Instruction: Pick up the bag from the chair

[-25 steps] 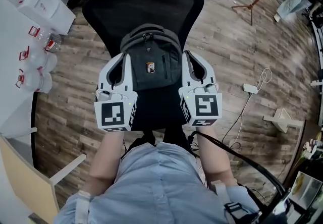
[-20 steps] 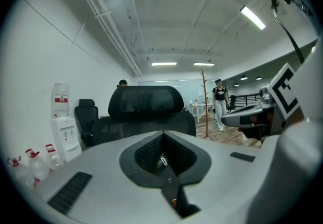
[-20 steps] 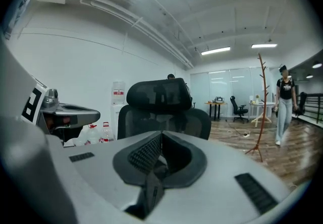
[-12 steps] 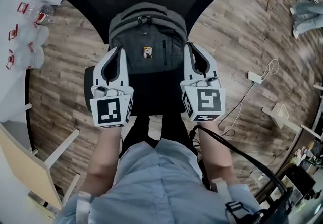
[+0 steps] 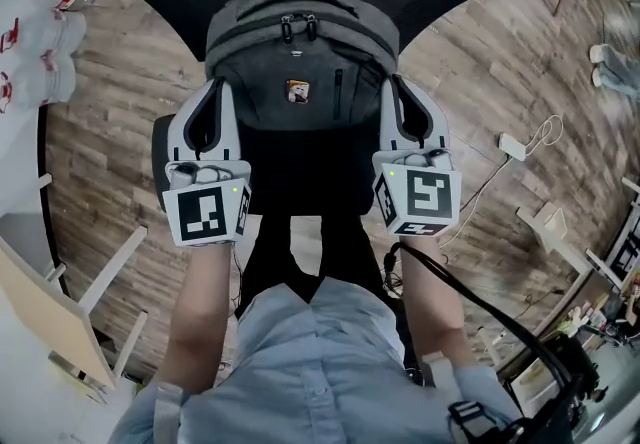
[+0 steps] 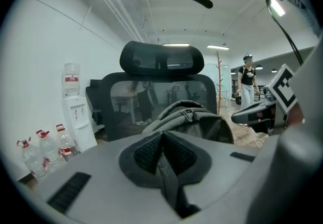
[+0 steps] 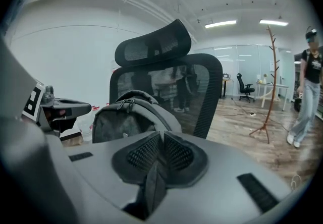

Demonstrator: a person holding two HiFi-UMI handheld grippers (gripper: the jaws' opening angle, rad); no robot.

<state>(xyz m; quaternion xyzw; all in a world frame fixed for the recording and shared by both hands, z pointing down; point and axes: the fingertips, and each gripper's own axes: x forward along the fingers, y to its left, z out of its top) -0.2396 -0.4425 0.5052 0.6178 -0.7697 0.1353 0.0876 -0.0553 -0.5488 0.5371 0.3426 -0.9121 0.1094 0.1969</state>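
While bag point(image 5: 300, 62) looms larger than before, left gripper point(image 5: 214, 85), right gripper point(image 5: 394, 84) flank it, both jaws together.

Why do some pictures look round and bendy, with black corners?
Left gripper view: the wide lens bends the white wall and leaves black corners. Right gripper view: same round, dark edge. Head view: the brown wooden floor planks bow around the grey backpack.
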